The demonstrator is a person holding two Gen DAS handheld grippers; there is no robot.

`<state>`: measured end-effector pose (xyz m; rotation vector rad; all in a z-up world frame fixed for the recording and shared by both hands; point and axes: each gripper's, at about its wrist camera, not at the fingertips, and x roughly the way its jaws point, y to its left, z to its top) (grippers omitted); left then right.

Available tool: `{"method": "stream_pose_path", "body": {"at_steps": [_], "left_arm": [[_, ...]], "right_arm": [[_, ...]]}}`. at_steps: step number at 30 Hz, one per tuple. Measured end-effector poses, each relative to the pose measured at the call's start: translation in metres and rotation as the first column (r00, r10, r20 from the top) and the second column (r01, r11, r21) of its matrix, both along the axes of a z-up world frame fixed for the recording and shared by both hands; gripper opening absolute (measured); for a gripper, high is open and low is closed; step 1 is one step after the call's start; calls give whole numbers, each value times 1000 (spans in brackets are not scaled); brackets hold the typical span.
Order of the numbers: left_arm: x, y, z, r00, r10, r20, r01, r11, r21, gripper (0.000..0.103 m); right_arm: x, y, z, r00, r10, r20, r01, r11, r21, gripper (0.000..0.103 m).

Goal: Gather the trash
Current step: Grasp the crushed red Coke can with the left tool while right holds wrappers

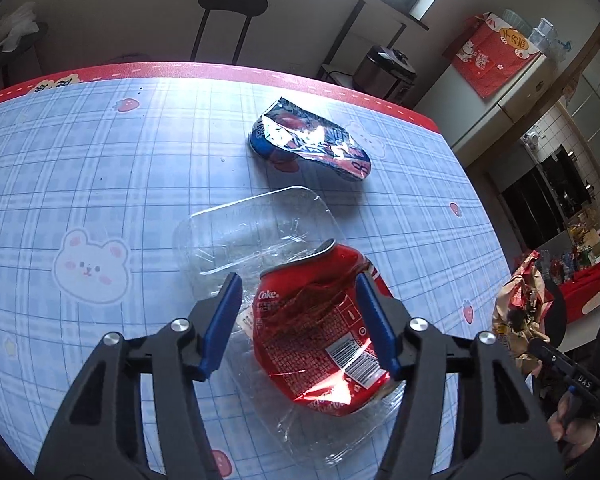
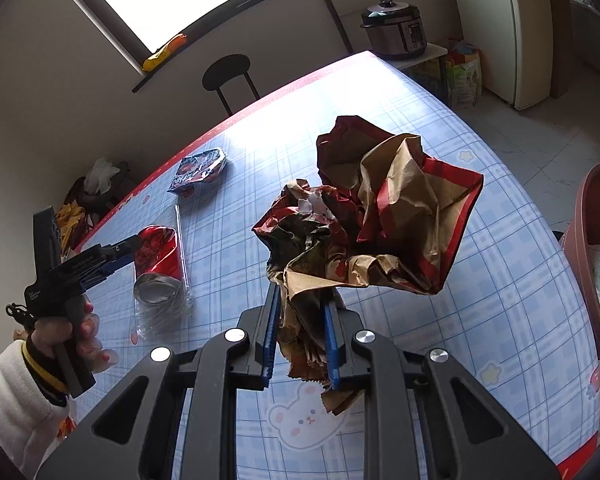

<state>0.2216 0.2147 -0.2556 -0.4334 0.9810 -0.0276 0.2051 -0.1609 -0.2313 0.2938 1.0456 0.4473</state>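
We clamp the crumpled brown-and-red paper bag [image 2: 384, 216] in our right gripper [image 2: 302, 336]; our left gripper [image 1: 298, 320] fingers straddle the crushed red cola can [image 1: 320, 332] on the tabletop [image 1: 100, 168], needing closure.

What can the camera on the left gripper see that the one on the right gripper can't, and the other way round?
Only the left view shows the left gripper from behind, its fingers either side of the Coke can. Only the right view shows the brown bin at the table's edge and the person's hand. Both show the can, clear tray, snack wrapper, and the crumpled paper bag clamped in the right gripper.
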Motion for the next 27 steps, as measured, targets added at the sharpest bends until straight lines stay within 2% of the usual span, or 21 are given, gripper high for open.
{"method": "stream_pose_path", "body": {"at_steps": [6, 7, 11, 12, 14, 16, 18, 21, 27], "left_arm": [[9, -8, -22, 998, -31, -53, 30, 999, -17, 64], [8, -9, -23, 999, -34, -39, 33, 999, -20, 67], [10, -16, -24, 998, -50, -41, 49, 999, -9, 70], [11, -17, -25, 997, -60, -48, 58, 998, -27, 68], [13, -20, -24, 997, -58, -58, 57, 998, -13, 65], [9, -16, -16, 998, -40, -39, 39, 999, -28, 45], [7, -13, -8, 999, -38, -26, 37, 997, -61, 36], [-4, -19, 5, 998, -68, -11, 68, 998, -11, 34], [-35, -33, 27, 995, -97, 31, 97, 995, -7, 34]], "right_arm": [[1, 0, -4, 1000, -7, -12, 7, 1000, -4, 20], [1, 1, -4, 1000, -4, -11, 4, 1000, -4, 20], [3, 5, -4, 1000, 9, -10, -9, 1000, -2, 20], [4, 7, -4, 1000, 11, -10, -11, 1000, -1, 20], [4, 9, -4, 1000, 13, -10, -13, 1000, 2, 20], [4, 9, -3, 1000, 17, -7, -17, 1000, 5, 20], [3, 7, -2, 1000, 18, -4, -18, 1000, 10, 20], [2, 5, 1, 1000, 16, 3, -16, 1000, 20, 20], [-3, 0, 6, 1000, 19, 17, -20, 999, 38, 20]]}}
